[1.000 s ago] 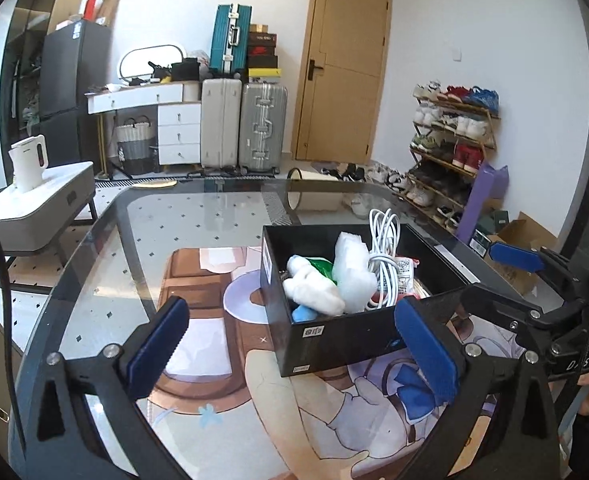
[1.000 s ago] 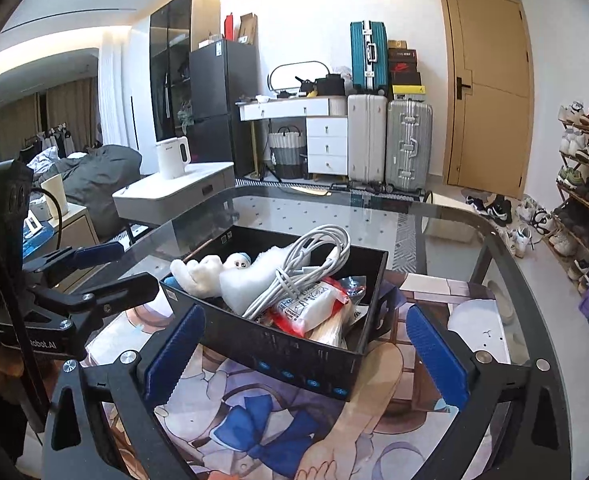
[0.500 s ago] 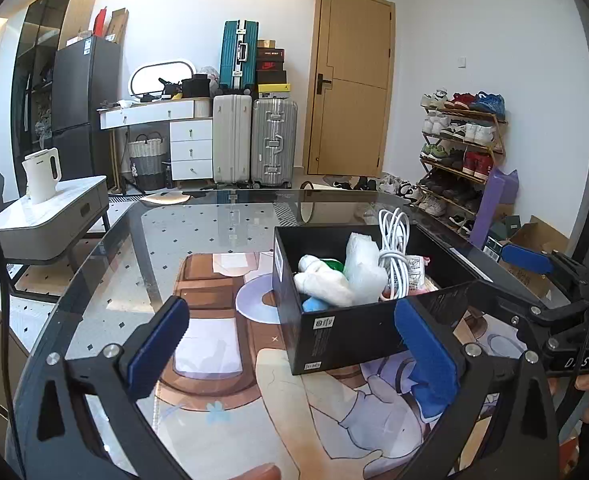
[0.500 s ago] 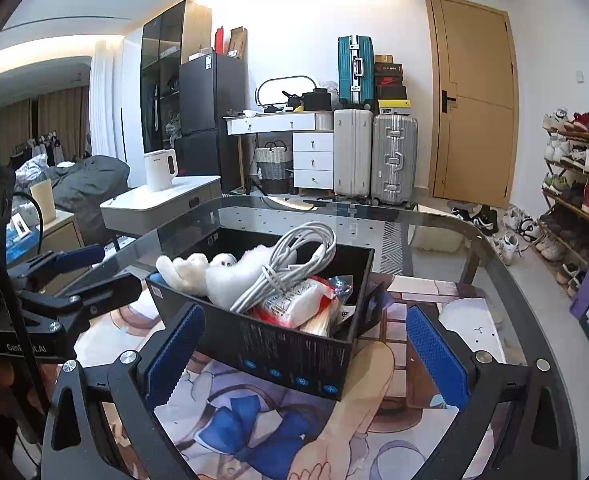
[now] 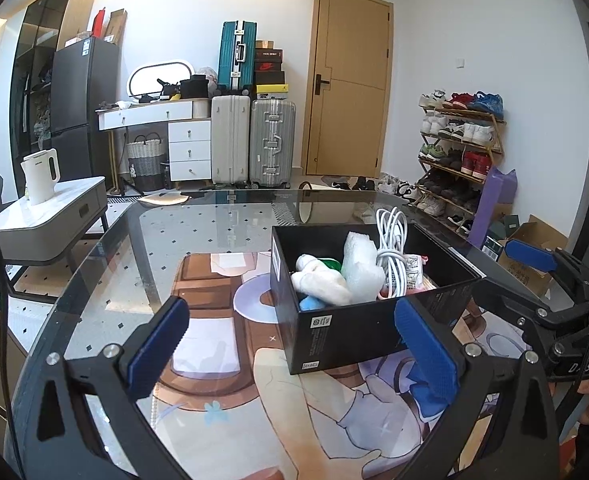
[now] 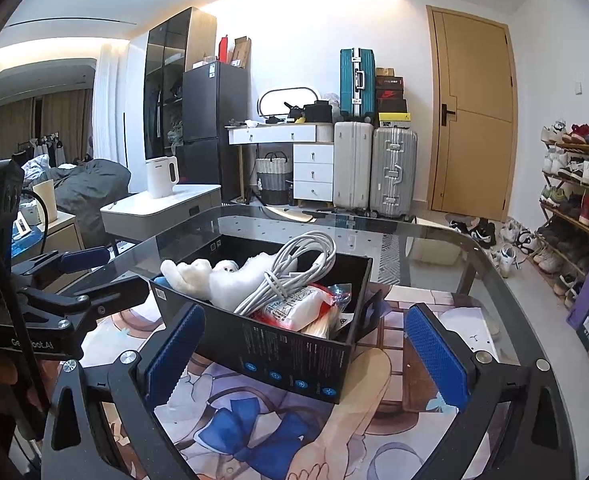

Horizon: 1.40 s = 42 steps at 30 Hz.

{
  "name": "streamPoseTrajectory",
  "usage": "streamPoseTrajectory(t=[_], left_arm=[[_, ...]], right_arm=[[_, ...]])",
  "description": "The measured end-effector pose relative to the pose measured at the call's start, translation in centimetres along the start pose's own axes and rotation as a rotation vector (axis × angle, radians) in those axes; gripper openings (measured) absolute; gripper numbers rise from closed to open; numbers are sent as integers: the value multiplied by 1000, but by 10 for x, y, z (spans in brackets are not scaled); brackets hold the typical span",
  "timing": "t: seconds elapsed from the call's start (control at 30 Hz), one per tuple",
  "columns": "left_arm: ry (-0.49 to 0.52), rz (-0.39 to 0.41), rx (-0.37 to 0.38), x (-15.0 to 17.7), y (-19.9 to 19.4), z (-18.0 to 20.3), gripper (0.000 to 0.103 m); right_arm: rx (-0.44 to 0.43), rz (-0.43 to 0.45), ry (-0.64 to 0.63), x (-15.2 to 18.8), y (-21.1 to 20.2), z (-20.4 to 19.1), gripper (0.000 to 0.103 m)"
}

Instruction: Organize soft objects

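Note:
A black box (image 5: 358, 330) (image 6: 286, 354) stands on the glass table's printed mat. It holds a white plush toy (image 5: 320, 282) (image 6: 198, 276), bubble wrap (image 5: 360, 266), a coiled white cable (image 5: 392, 240) (image 6: 290, 266), a red-and-white tissue pack (image 6: 294, 308) and a blue soft item (image 5: 310, 303). My left gripper (image 5: 290, 344) is open, nothing between its fingers, just in front of the box's near left wall. My right gripper (image 6: 302, 348) is open too, empty, facing the box's other side. Each gripper shows in the other's view at the edge.
The glass table (image 5: 198, 232) has a rounded edge. A low white side table with a kettle (image 5: 40, 176) stands left. Suitcases (image 5: 252, 142), a drawer desk, a door and a shoe rack (image 5: 456, 160) line the far walls. Cardboard boxes (image 5: 528, 248) sit on the floor at right.
Both grippers have tilted upward and drawn back slightly, so the box sits lower in both views. Both stay open and empty; the box contents have not moved.

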<state>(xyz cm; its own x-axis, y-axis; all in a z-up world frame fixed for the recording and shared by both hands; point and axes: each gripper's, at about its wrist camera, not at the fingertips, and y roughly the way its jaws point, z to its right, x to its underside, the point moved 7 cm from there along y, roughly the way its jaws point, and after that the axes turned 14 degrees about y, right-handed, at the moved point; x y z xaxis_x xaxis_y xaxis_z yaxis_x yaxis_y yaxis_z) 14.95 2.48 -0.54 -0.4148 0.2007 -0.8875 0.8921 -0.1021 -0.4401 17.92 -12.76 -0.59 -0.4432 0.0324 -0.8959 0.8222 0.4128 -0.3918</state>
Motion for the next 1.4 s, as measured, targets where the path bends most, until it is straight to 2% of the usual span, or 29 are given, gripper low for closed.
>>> streamPoseTrajectory(t=[1.4], left_arm=[[-22,17,-2,1,-7,-2,103]], right_arm=[[20,20,-18,-2,-7,-6,102]])
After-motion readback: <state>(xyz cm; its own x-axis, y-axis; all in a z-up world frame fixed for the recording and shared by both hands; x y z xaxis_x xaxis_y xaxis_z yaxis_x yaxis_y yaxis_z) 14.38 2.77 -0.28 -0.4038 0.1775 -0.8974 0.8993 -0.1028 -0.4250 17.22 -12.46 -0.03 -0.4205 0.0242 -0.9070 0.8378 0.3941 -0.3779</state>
